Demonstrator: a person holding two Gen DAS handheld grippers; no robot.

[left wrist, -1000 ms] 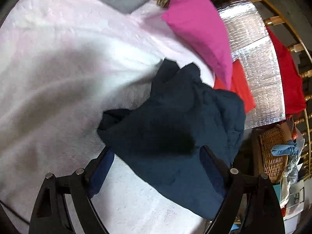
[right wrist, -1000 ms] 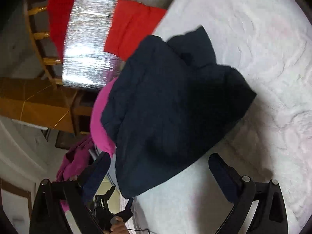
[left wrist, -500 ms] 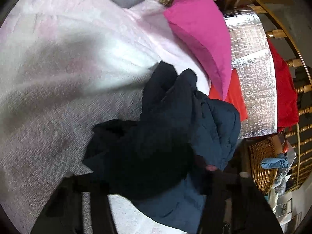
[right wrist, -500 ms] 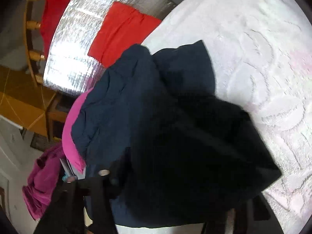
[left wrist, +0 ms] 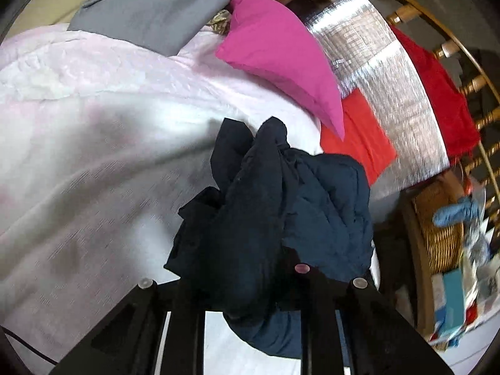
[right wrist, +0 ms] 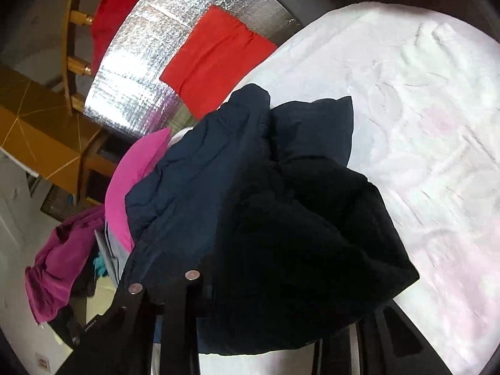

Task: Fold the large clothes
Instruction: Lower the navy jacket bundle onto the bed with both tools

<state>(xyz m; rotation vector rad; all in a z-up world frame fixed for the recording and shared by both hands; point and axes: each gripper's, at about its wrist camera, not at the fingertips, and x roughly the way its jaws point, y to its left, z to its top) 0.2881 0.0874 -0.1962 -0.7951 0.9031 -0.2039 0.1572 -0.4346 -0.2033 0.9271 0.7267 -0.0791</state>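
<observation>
In the right wrist view, a dark navy quilted garment fills the middle — it is bunched up and it covers the fingers of the right gripper, so the fingertips are hidden under the cloth. The garment lies on a white bedcover with a faint pink pattern. To the left of it a pink pillow shows, and above this a red cloth rests on a silver foil sheet. A magenta garment hangs at the lower left (near a wooden chair).
</observation>
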